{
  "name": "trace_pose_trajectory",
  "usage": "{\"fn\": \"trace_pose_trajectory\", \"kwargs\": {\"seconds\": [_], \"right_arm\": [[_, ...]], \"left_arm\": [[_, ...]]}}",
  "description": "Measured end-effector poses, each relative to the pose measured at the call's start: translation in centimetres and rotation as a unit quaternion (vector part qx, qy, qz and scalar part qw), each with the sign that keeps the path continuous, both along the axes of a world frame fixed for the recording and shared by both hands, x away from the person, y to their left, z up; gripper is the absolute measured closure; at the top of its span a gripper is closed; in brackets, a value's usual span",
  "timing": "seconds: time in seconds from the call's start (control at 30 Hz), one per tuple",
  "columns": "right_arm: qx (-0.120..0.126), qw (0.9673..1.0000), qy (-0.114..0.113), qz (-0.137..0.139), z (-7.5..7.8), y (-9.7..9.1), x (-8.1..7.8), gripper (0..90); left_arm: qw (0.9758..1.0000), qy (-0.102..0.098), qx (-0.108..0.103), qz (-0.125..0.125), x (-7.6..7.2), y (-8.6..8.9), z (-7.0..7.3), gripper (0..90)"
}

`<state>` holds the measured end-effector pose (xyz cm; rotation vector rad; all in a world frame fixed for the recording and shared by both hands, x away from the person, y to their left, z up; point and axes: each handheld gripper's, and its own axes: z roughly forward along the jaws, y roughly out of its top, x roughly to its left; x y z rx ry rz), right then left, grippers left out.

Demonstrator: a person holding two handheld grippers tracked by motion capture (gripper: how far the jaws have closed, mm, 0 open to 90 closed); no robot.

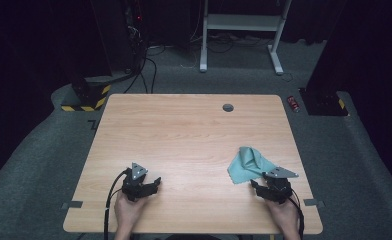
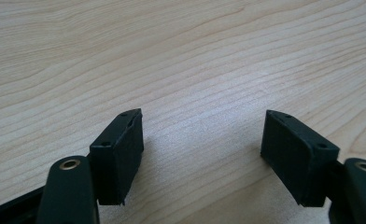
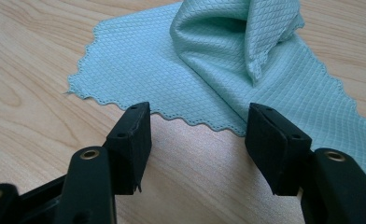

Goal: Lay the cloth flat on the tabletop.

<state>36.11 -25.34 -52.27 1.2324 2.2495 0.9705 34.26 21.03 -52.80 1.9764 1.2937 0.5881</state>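
Nearest the camera in the high view, two hands are seen coming in from the near edge of the wooden table (image 1: 184, 130), each wrapped around a black gripper. On the left, the left gripper (image 1: 156, 183) is held low over bare wood near the near edge, with its jaws turned toward the right. In the left gripper view, its two black jaws are spread wide, and nothing but pale wood grain is seen between them; nothing is gripped.

On the right, the right gripper (image 1: 254, 184) is held close to the near right part of the table, its jaws pointed toward the left and slightly away. A grey three-cornered plate is carried on top of each gripper, and a dark cable is trailed from each toward the near edge.

Just beyond the right gripper, a teal cloth (image 1: 247, 162) is laid on the right half of the table. In the right gripper view, the cloth (image 3: 181, 79) is shown with a diamond weave and a scalloped hem; its nearer part lies flat on the wood, while its farther part is bunched up into a raised fold. The wavy hem is found just ahead of the jaw tips, which are opened wide with bare wood between them; the cloth is not clamped.

A small round dark grommet (image 1: 228, 107) is set into the far part of the tabletop.
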Motion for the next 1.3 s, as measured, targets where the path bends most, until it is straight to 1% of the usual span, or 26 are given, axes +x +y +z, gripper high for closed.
{"fn": "trace_pose_trajectory", "kwargs": {"seconds": [0.4,0.5,0.63,0.87,1.0,1.03,1.07,1.13,1.17,1.3], "right_arm": [[0.0,1.0,0.0,-0.002,0.01,0.01,0.01,41.2],[-0.001,0.9999,0.0,-0.011,0.01,0.2,-0.03,41.3],[-0.001,0.9999,0.0,-0.013,0.01,0.23,0.01,41.2],[-0.001,0.9999,0.0,-0.012,0.01,0.22,0.02,41.0],[-0.001,0.9999,-0.005,-0.009,0.04,0.28,-0.07,43.0],[0.006,0.9999,-0.011,-0.007,0.08,0.32,-0.16,43.4],[0.008,0.9999,-0.013,-0.007,0.1,0.36,-0.19,43.6],[0.009,0.9998,-0.015,-0.008,0.15,0.44,-0.26,44.0],[0.008,0.9997,-0.021,-0.007,0.22,0.54,-0.34,44.7],[0.02,0.9996,-0.018,-0.005,0.43,0.57,-0.33,45.5]], "left_arm": [[1.0,0.001,0.0,-0.001,0.0,0.0,0.01,29.5],[1.0,0.002,-0.001,-0.002,0.0,0.02,0.01,29.3],[1.0,0.001,0.0,-0.002,0.01,0.0,0.01,29.2],[1.0,0.002,0.0,-0.002,0.01,0.02,0.02,28.9],[1.0,0.001,0.001,-0.003,0.02,0.0,0.01,28.5],[1.0,0.001,0.001,-0.004,0.03,0.0,0.01,28.5],[1.0,0.001,0.001,-0.004,0.03,0.0,0.01,28.5],[1.0,0.001,0.001,-0.003,0.02,0.0,0.01,28.5],[1.0,0.001,0.001,-0.004,0.03,0.0,0.01,28.5],[1.0,0.001,0.001,-0.004,0.03,0.0,0.01,28.5]]}}
